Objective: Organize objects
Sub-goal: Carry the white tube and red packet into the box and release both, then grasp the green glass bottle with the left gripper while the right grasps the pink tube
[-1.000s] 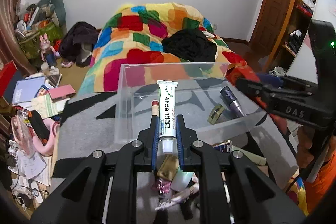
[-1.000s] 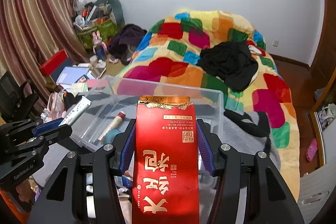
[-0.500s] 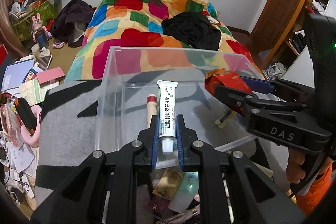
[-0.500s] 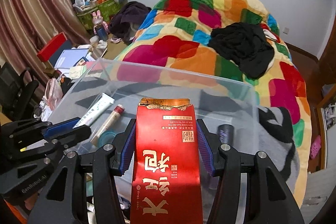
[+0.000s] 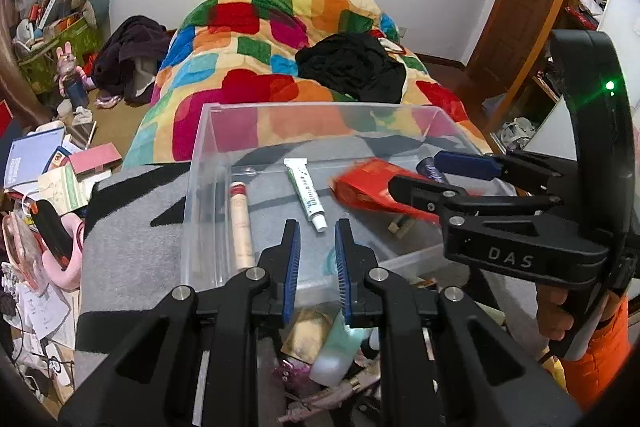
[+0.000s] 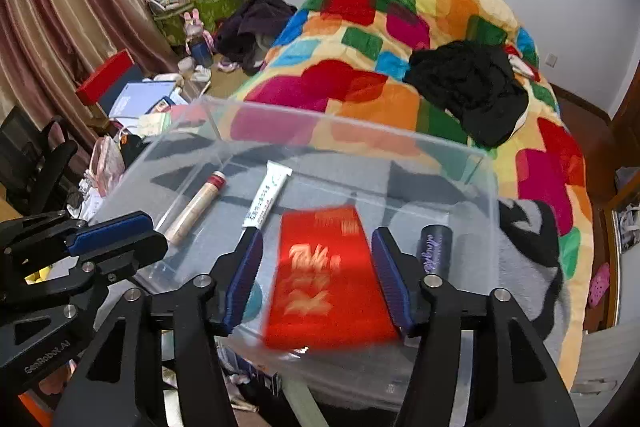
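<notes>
A clear plastic bin (image 5: 208, 147) (image 6: 490, 187) sits on a grey blanket. My left gripper (image 5: 316, 227) is open and empty at the bin's near wall. A white ointment tube (image 5: 306, 193) (image 6: 266, 195) lies loose on the bin floor just ahead of it. My right gripper (image 6: 316, 239) (image 5: 424, 171) is open over the bin. A red packet (image 6: 328, 279) (image 5: 372, 187), blurred, is between its fingers and free of them. A beige tube (image 5: 242, 223) (image 6: 196, 207) and a dark purple bottle (image 6: 434, 247) (image 5: 430, 169) lie in the bin.
Loose toiletries (image 5: 336, 347) lie on the blanket below the left gripper. A bed with a patchwork quilt (image 5: 280, 47) stands behind the bin. Books and clutter (image 5: 44, 167) cover the floor at left. A wooden door (image 5: 532, 7) is at right.
My left gripper has opened and the white tube now lies in the bin. My right gripper has opened and the red packet has dropped from its fingers into the bin.
</notes>
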{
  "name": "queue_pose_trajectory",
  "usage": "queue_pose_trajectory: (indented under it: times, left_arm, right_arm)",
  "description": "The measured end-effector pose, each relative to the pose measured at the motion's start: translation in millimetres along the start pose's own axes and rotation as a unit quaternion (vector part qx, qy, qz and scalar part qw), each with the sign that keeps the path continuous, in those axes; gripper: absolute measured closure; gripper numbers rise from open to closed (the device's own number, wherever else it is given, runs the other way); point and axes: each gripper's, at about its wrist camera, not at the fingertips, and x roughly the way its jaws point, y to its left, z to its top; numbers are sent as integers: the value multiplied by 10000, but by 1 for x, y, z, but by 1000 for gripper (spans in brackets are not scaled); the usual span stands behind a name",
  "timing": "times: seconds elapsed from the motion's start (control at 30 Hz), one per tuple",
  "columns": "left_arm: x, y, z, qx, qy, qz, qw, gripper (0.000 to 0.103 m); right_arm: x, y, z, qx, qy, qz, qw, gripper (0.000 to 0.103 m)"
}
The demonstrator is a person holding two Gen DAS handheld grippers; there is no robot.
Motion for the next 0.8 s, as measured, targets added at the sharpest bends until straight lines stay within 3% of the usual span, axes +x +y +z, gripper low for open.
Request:
queue_pose_trajectory:
  times: [0.1,0.47,0.8]
  left_arm:
    - [-12,-3,-1,31,-100,-10,9999,86]
    - [-58,-18,-36,142,-492,45,9987,41]
    - [-61,-48,-85,172,-259,-182,9994,34]
  right_arm:
    - [-17,2,-1,-45,-171,30,9998,46]
    - [-72,8,-44,-196,-616,41,9979,41]
    - [-82,-10,-109,144,-447,18,9989,36]
